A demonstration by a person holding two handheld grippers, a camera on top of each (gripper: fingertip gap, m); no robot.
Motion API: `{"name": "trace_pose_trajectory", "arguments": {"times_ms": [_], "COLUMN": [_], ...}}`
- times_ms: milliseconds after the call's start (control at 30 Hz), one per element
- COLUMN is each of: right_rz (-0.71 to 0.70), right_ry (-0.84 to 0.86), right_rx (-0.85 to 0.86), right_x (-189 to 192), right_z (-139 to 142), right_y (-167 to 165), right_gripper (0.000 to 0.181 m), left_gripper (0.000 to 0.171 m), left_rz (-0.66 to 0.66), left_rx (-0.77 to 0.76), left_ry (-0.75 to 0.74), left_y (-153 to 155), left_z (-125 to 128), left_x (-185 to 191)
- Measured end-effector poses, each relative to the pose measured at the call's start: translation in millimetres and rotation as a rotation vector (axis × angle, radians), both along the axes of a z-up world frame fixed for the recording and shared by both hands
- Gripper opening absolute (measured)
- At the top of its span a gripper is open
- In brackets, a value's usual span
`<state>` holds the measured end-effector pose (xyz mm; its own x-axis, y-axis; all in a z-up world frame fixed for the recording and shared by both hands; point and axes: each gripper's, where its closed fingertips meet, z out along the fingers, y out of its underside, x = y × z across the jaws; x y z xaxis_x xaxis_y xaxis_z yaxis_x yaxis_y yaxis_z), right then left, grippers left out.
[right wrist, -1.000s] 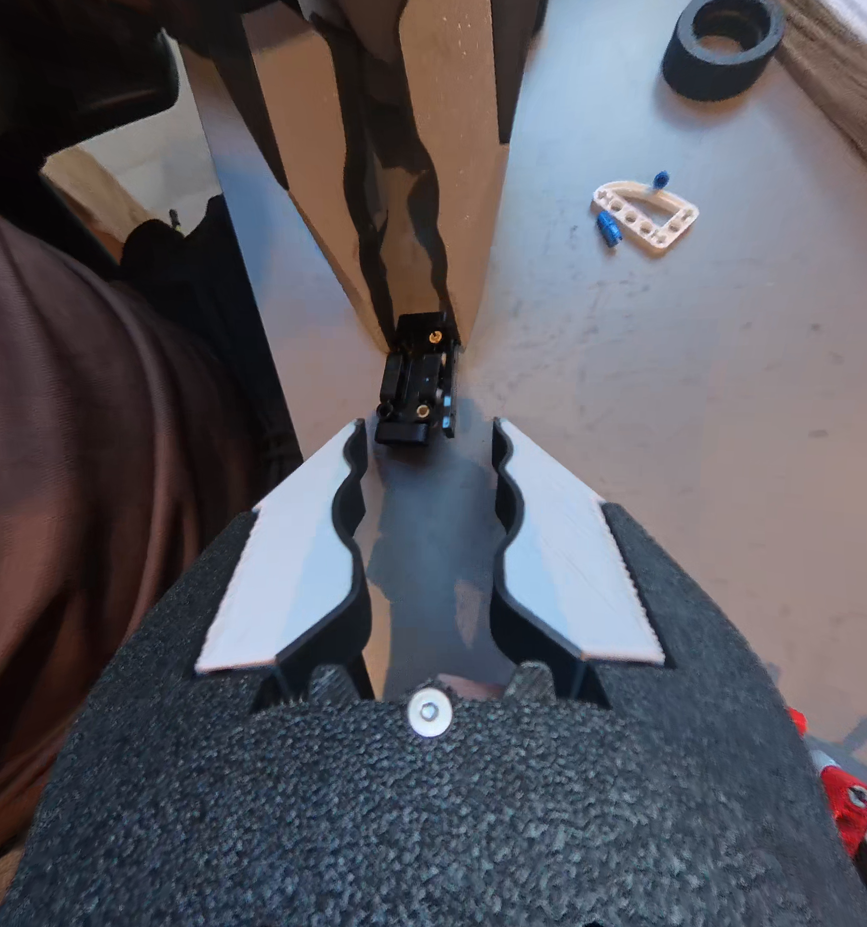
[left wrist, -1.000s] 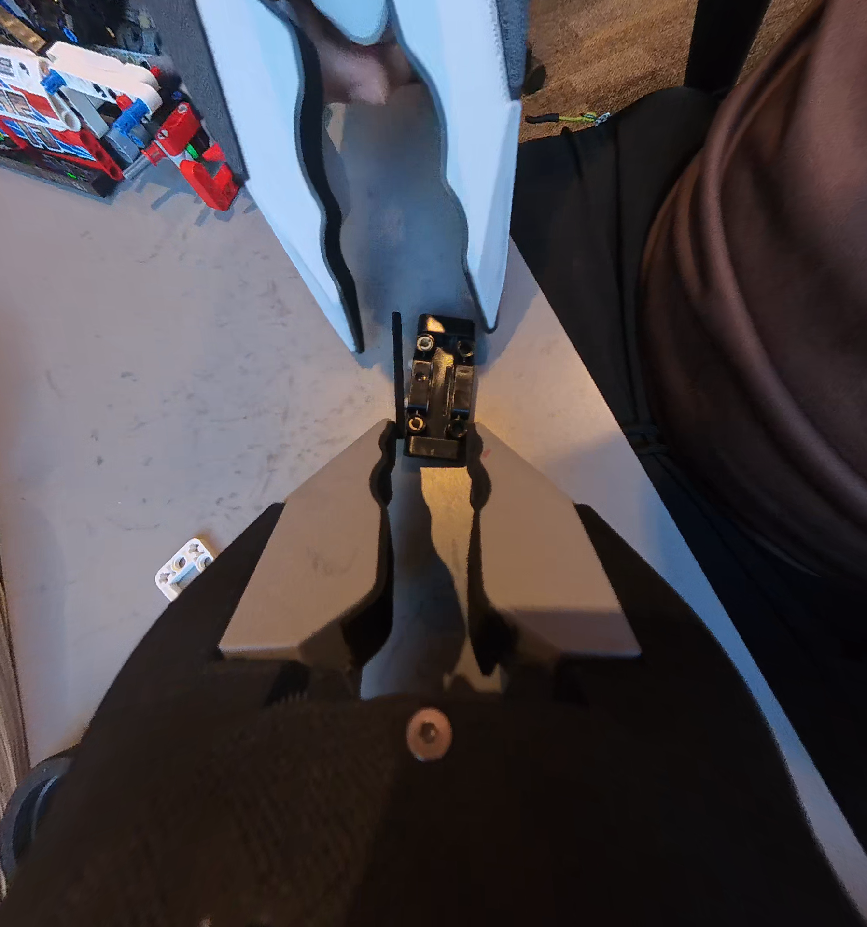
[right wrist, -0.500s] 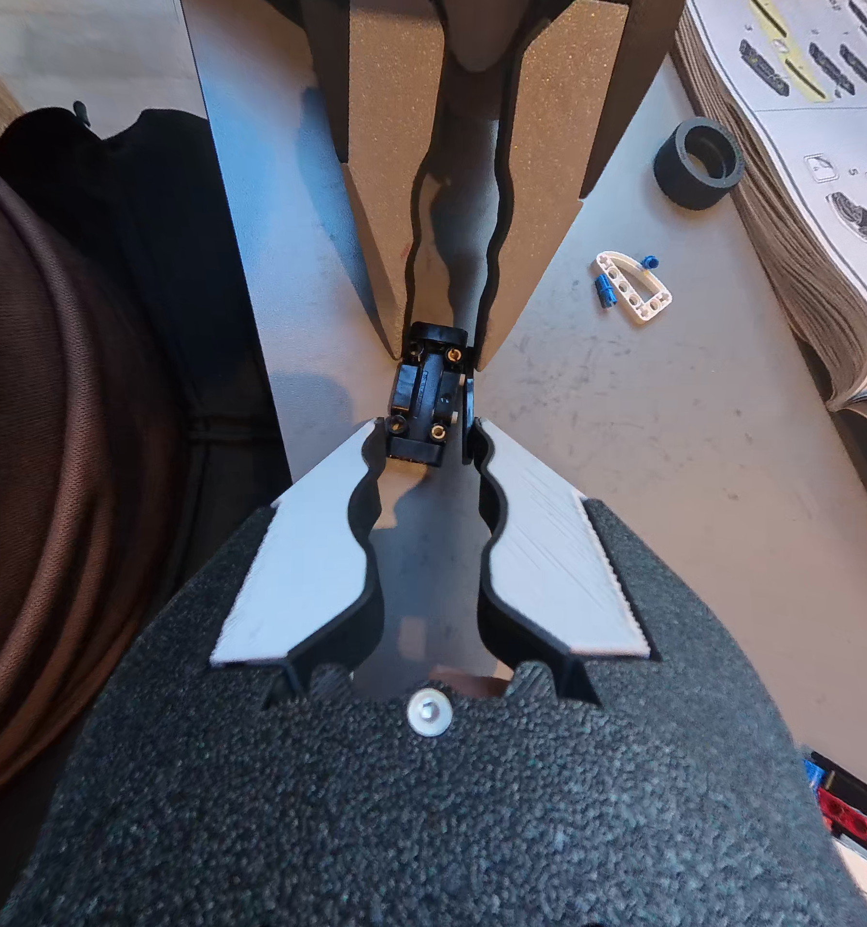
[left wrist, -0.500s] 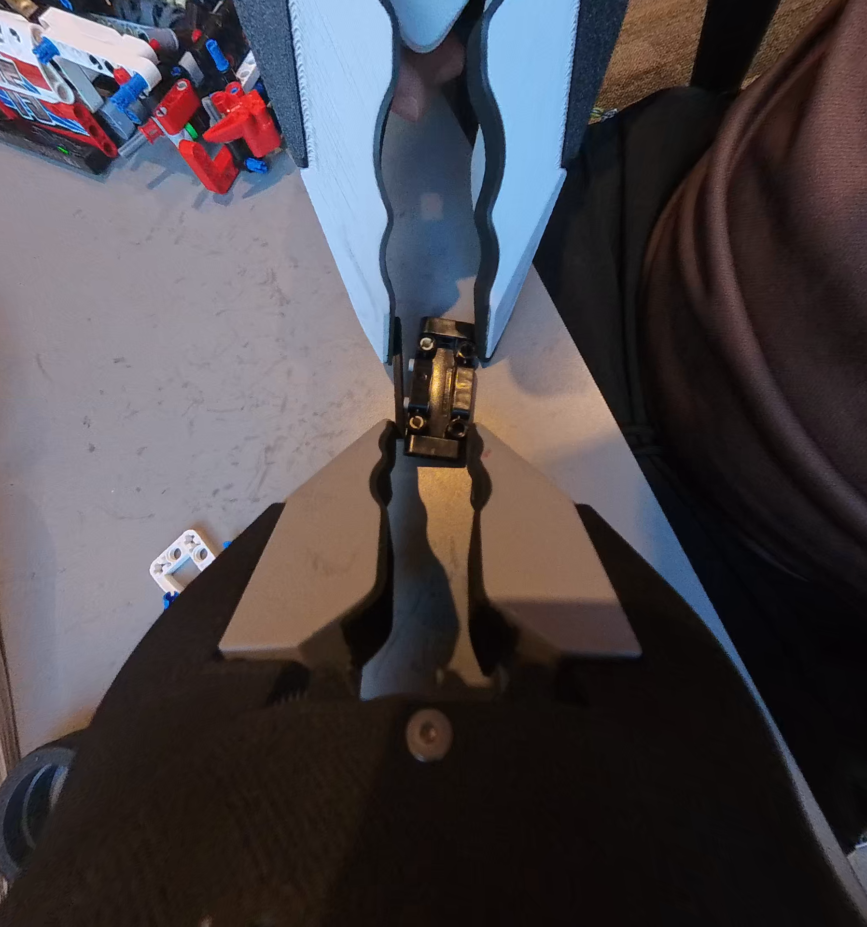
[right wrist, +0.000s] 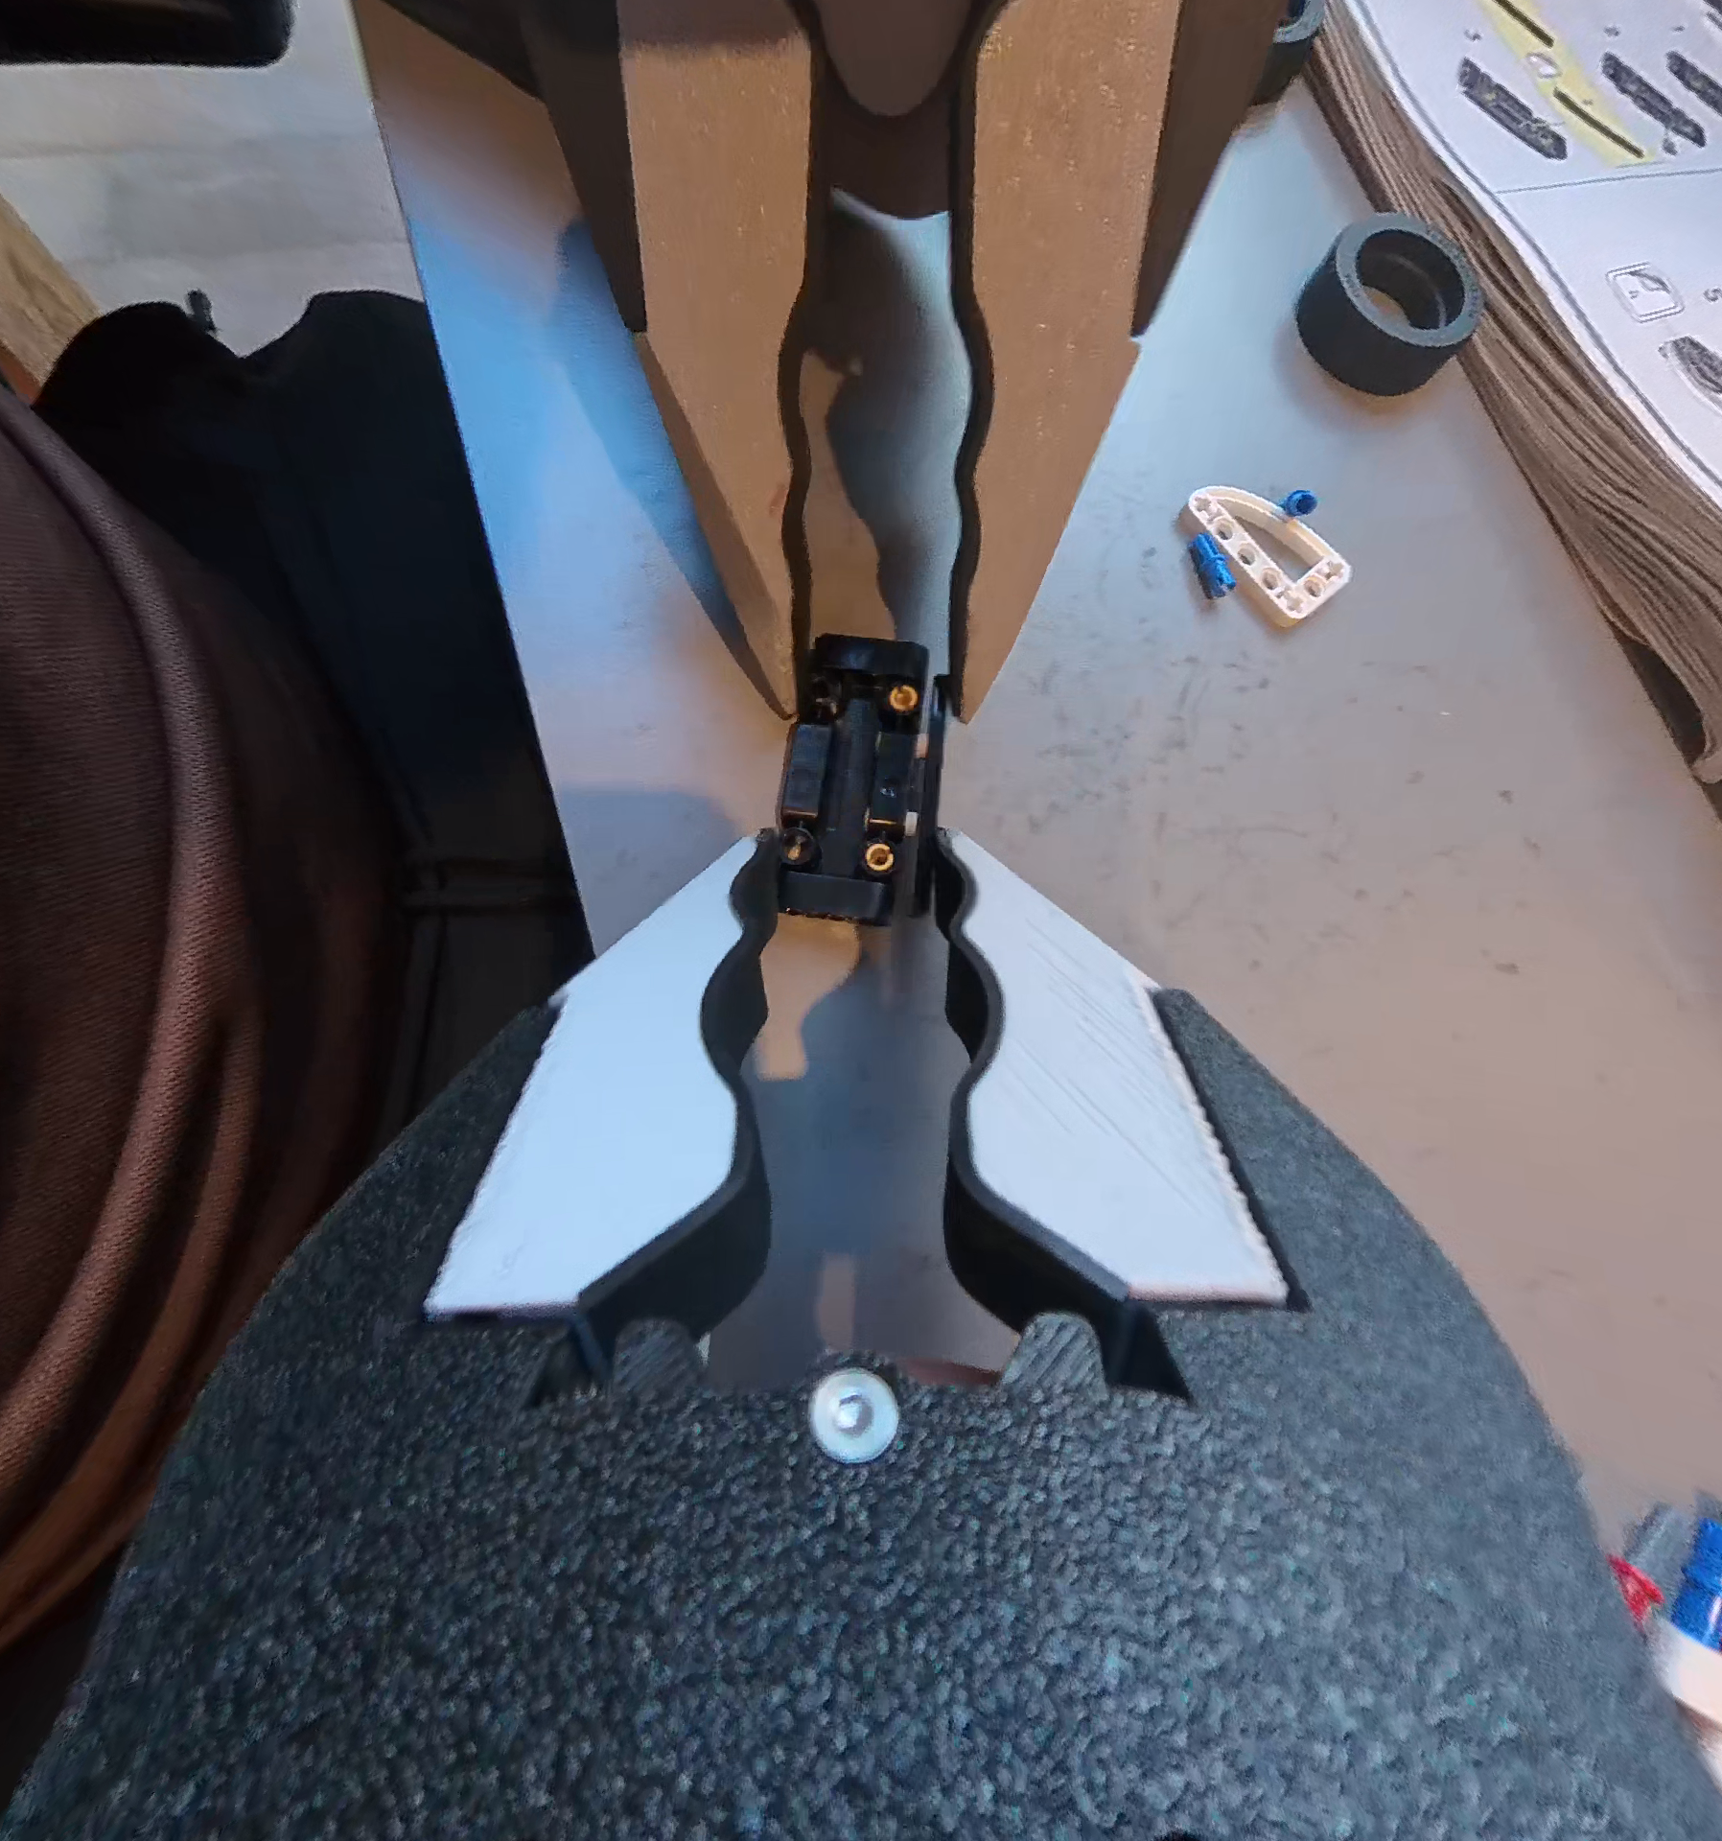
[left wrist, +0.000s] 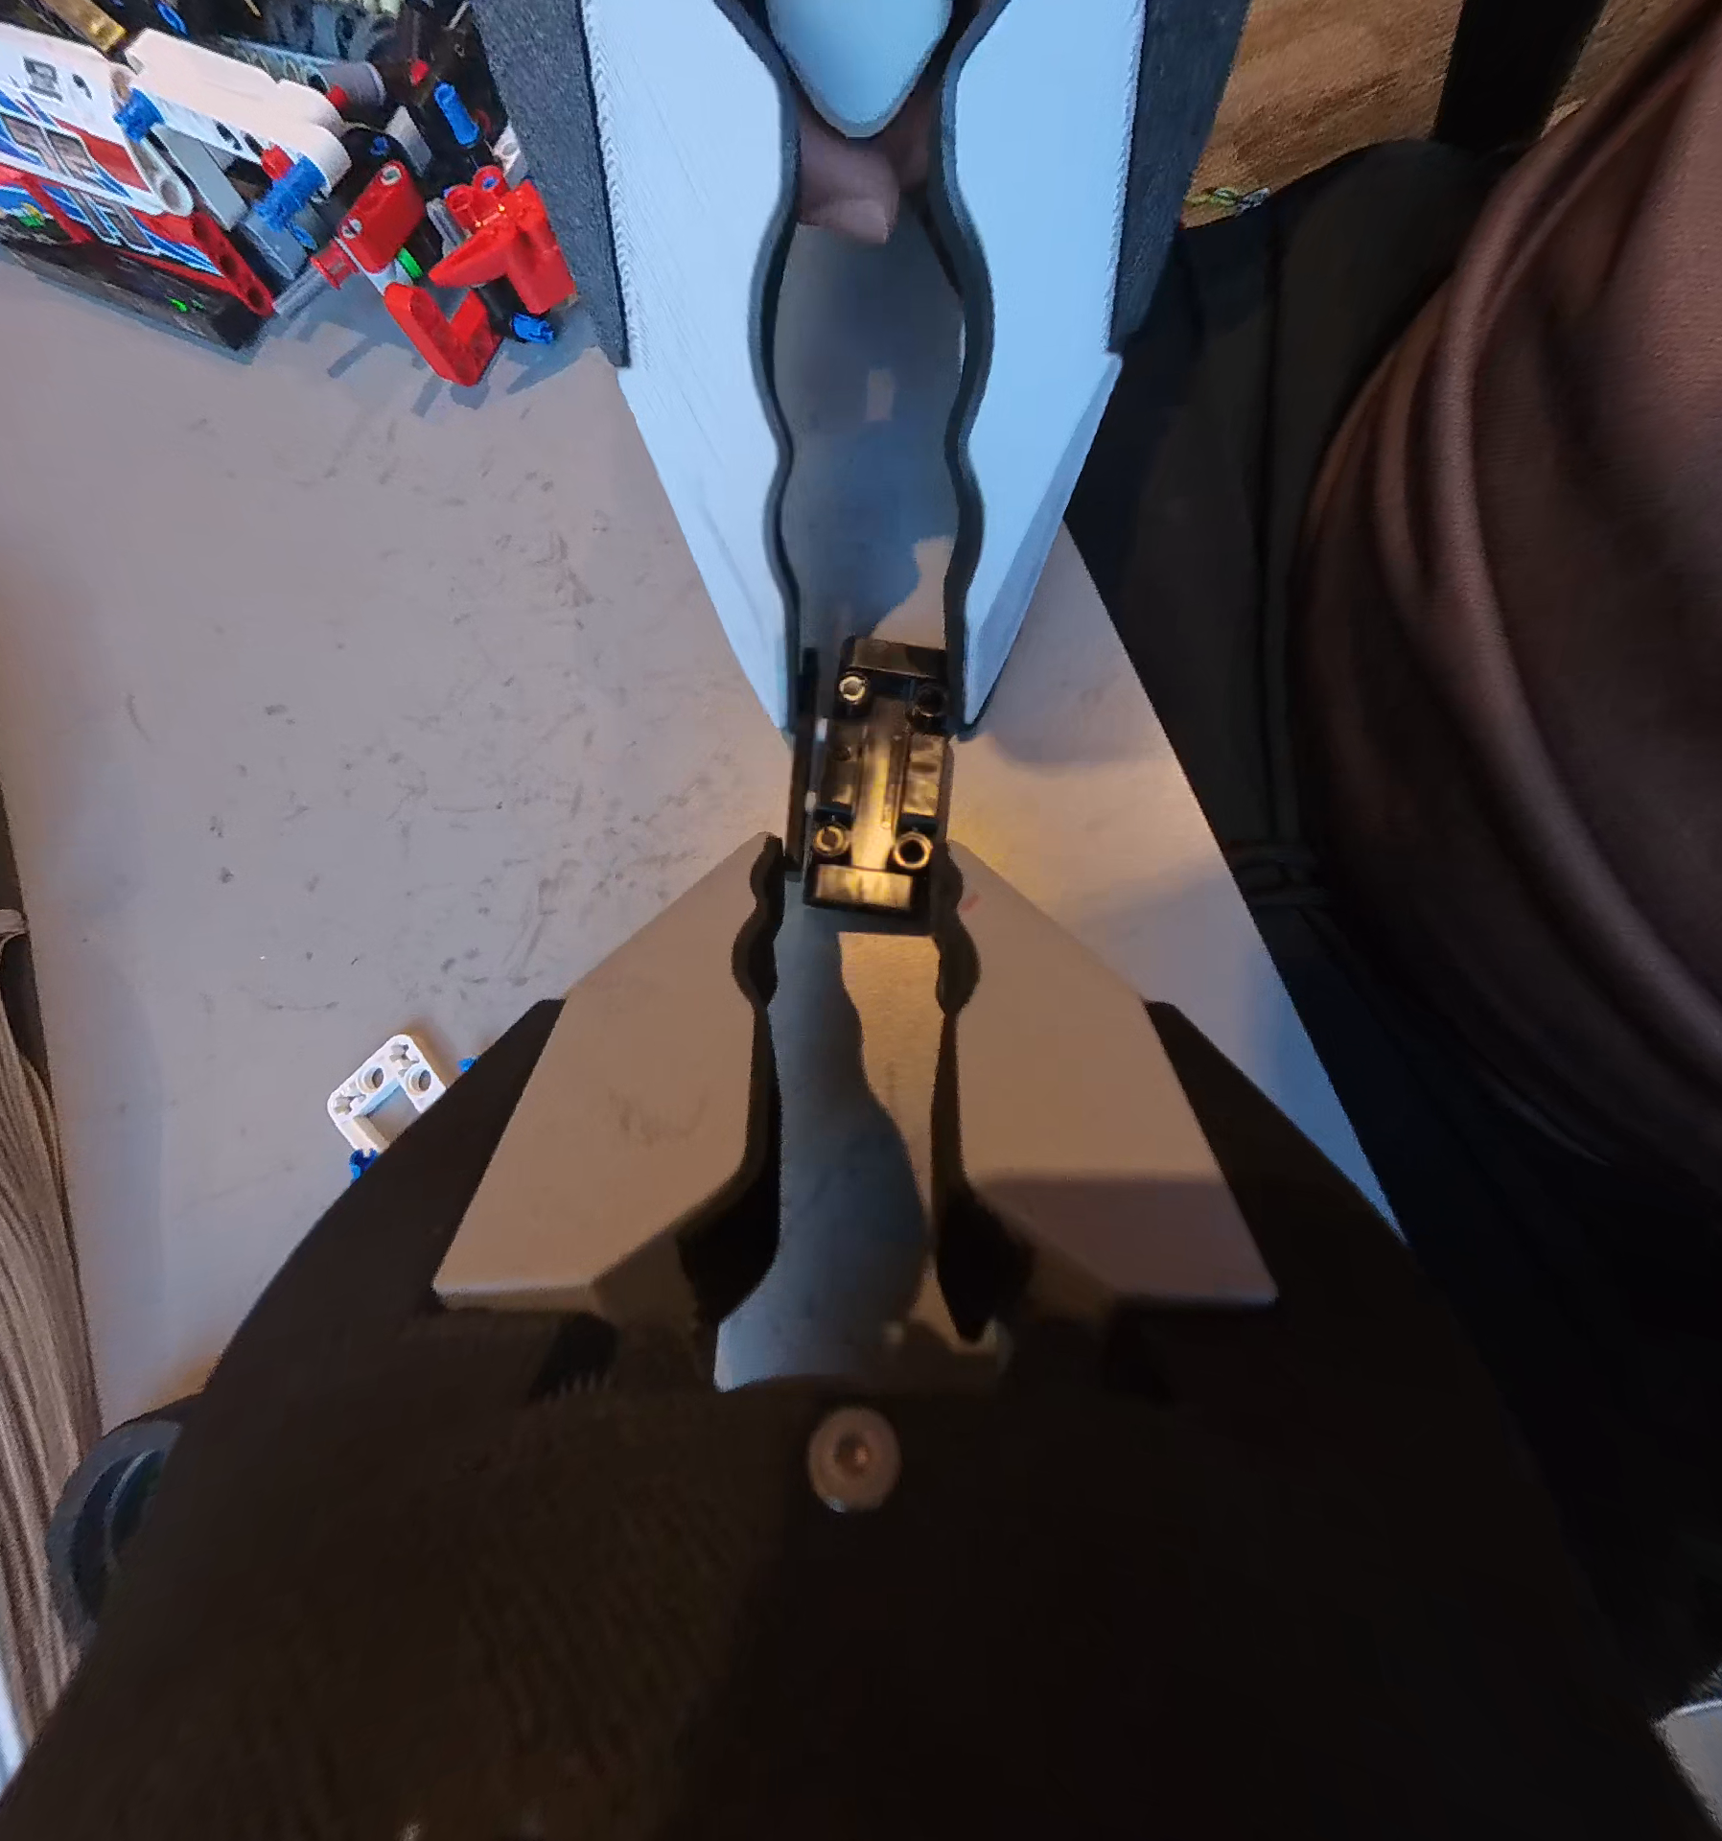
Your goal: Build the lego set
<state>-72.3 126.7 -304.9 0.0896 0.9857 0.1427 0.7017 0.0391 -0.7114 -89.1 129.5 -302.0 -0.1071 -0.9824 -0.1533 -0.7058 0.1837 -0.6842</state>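
A small black lego assembly [left wrist: 877, 787] with pin holes hangs above the grey table [left wrist: 339, 648], near its edge. My left gripper [left wrist: 862, 877], with dark fingers, is shut on its near end. My right gripper [left wrist: 877, 697], with white fingers, comes from the opposite side and is shut on the far end. In the right wrist view the same assembly [right wrist: 852, 787] sits between my right gripper [right wrist: 847, 867] below and the left gripper [right wrist: 872, 697] above. A thin black plate stands along one side of the assembly.
A part-built red, white and blue lego model [left wrist: 190, 199] stands at the back left. A white frame piece [right wrist: 1265, 558], blue pins [right wrist: 1208, 566], a black tyre [right wrist: 1385, 299] and an open instruction booklet [right wrist: 1584, 199] lie nearby. A person in brown clothing [left wrist: 1534, 697] sits by the table edge. Only a small space, under 4 cm, lies between the two pairs of fingers.
The right gripper was open and short of the assembly. It moved in and closed on the far end. The left gripper kept its hold throughout.
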Motion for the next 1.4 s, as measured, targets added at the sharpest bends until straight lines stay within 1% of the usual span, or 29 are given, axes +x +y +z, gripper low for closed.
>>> {"name": "trace_pose_trajectory", "arguments": {"times_ms": [100,167,233,567,667,733,833,1033,1100,1133,1200,1300,1400], "right_rz": [-0.022,-0.034,-0.024,-0.014,-0.023,-0.033,-0.031,-0.007,-0.001,0.005,0.011,0.009,0.021], "right_ry": [0.008,0.011,0.011,0.009,0.014,0.016,0.017,0.02,0.009,0.01,0.009,0.01,0.004], "right_rx": [-0.022,-0.076,-0.099,-0.036,-0.059,-0.091,-0.132,-0.144,-0.142,-0.14,-0.1,-0.104,-0.114], "right_x": [0.5,1.0,1.0,-0.7,-0.8,-0.7,-0.8,-0.2,1.2,1.6,1.8,1.4,0.6], "right_z": [0.0,-1.2,-1.8,-0.6,-0.9,-1.3,-2.1,-1.6,-2.9,-2.5,-1.6,-1.7,-2.3], "right_y": [1.8,1.9,-0.3,-2.1,-1.0,0.5,0.3,-1.4,-1.0,-1.4,-0.5,-0.5,-2.3], "right_gripper": [0.033,0.035,0.035,0.029,0.029,0.034,0.036,0.037,0.047,0.047,0.037,0.036,0.033], "left_gripper": [0.026,0.026,0.026,0.027,0.027,0.025,0.025,0.024,0.022,0.022,0.022,0.022,0.025], "left_rz": [0.005,0.009,0.006,0.028,0.055,0.053,0.056,0.036,0.031,0.03,0.031,0.031,0.039], "left_rx": [0.009,0.011,0.008,0.008,0.021,0.062,0.096,0.103,0.107,0.104,0.096,0.082,0.011], "left_ry": [-0.002,0.001,-0.004,-0.041,-0.06,-0.062,-0.064,-0.083,-0.095,-0.096,-0.099,-0.1,-0.077], "left_y": [0.1,0.1,-1.5,-2.4,-1.6,-2.5,-3.1,-5.5,-6.2,-6.2,-6.1,-5.8,-5.2], "left_z": [0.7,-1.5,-2.3,-1.2,-0.8,-0.7,-0.1,2.6,4.2,4.2,4.6,4.6,1.2], "left_x": [0.0,-0.8,-0.8,-2.0,-2.1,-2.0,-1.7,-1.1,-1.2,-1.6,-1.7,-2.3,-4.6]}}
